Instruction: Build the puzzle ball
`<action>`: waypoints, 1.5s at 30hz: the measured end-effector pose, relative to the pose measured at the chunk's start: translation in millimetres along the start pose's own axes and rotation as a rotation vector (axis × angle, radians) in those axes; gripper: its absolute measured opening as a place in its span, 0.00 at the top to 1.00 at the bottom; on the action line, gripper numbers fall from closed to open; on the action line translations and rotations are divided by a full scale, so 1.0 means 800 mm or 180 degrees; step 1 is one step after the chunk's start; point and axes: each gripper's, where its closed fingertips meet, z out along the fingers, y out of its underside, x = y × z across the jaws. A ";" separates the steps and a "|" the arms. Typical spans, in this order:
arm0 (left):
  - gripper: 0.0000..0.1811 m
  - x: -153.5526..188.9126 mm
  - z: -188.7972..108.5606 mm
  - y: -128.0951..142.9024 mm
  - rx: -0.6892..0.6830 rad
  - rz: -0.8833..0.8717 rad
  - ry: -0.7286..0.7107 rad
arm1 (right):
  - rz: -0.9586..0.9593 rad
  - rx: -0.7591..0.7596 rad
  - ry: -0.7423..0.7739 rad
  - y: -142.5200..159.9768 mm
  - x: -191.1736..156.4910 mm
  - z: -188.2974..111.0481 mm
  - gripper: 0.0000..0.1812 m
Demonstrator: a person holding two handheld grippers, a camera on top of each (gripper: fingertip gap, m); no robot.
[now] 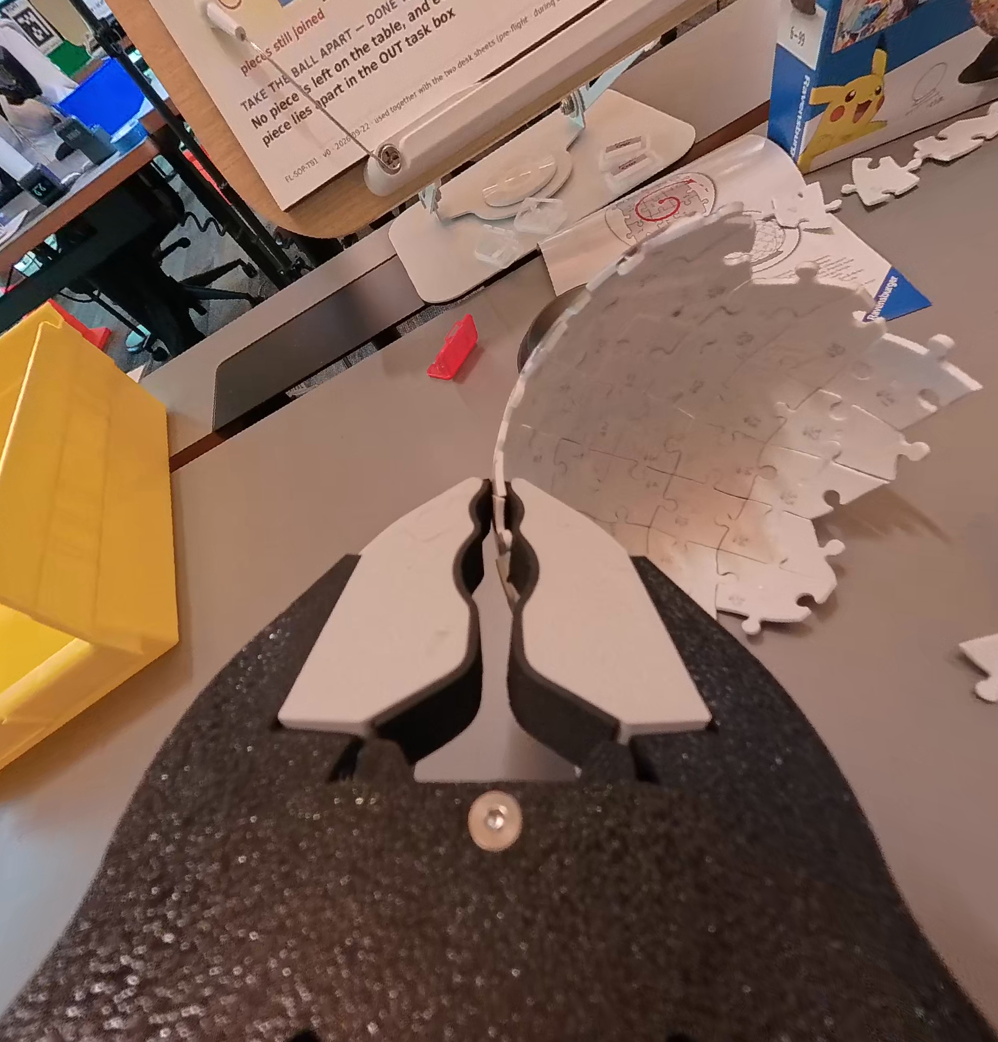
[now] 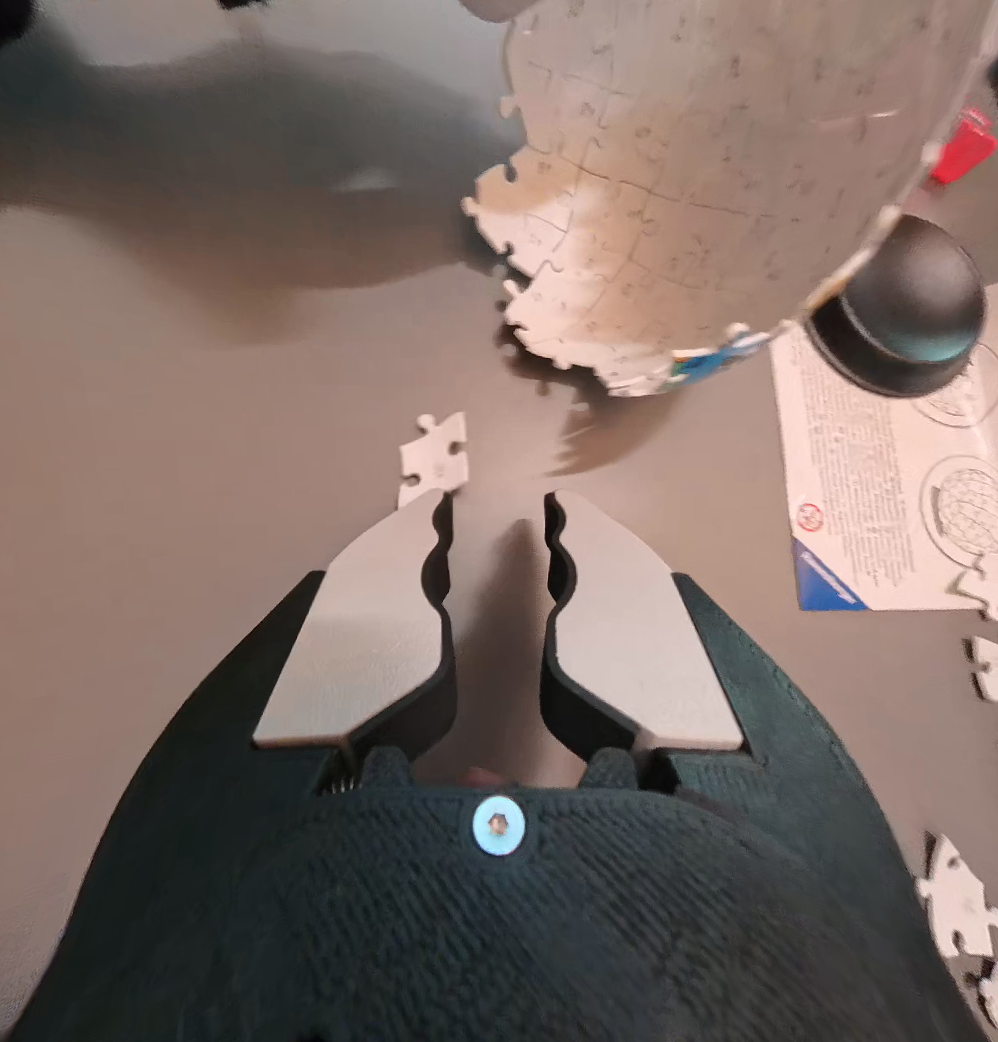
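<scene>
**Grey table, scattered with parts**

The grey table [image 1: 327,507] carries a yellow bin [image 1: 62,507], a red clip [image 1: 454,348], an instruction sheet [image 2: 880,496] under a black dome [image 2: 902,304] — and loose white puzzle pieces [image 2: 435,451].

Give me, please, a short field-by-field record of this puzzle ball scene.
left gripper: shut on the rim of the partial ball shell
right gripper: open, empty, above the table
nearest loose piece: flat on the table, by the right gripper's left fingertip
black stand: behind the shell, on the instruction sheet
yellow bin: left of the left gripper
</scene>
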 end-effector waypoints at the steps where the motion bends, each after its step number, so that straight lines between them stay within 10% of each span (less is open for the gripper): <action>1: 0.99 0.000 0.000 0.000 0.0000 0.0006 -0.0004 | -0.0028 -0.0027 -0.0094 0.000 -0.007 0.000 0.82; 45: 0.99 0.000 -0.001 0.001 -0.0011 0.0021 0.0005 | -0.0206 -0.0118 -0.0352 0.004 -0.031 0.022 0.86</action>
